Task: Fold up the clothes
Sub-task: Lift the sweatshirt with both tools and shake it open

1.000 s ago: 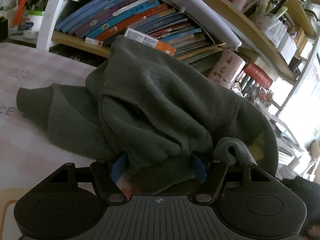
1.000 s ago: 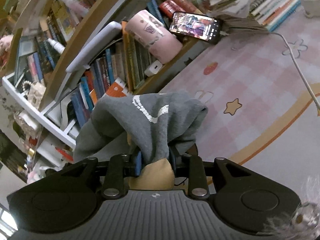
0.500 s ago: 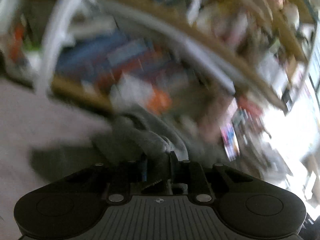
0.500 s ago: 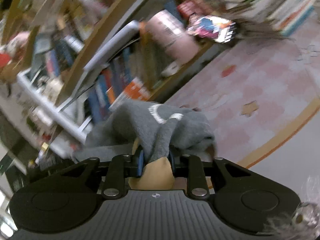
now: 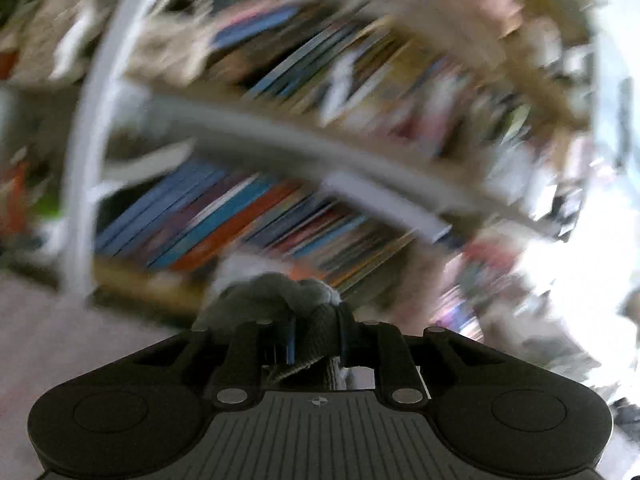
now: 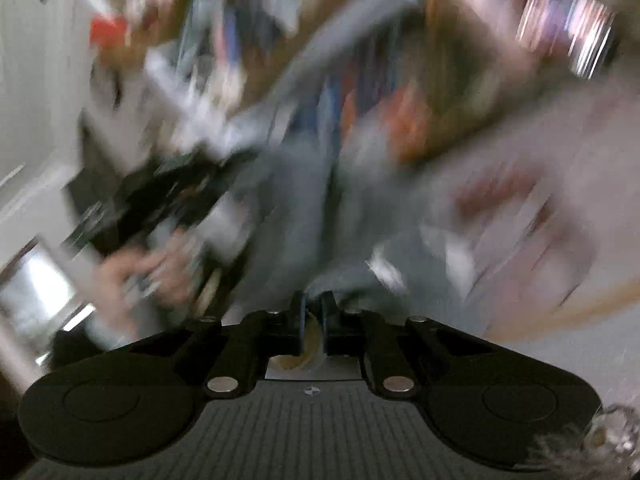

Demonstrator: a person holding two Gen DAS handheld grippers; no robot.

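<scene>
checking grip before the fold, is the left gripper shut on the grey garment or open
Shut. The left gripper has its fingers pinched close on a bunched wad of the grey garment.

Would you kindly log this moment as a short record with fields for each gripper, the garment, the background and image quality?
left gripper: shut on a bunched grey garment
right gripper: shut on grey cloth, apparently the same garment
garment: lifted, stretching away from the right gripper
background: bookshelf of tilted books; pink mat
image quality: heavy motion blur in both views
</scene>
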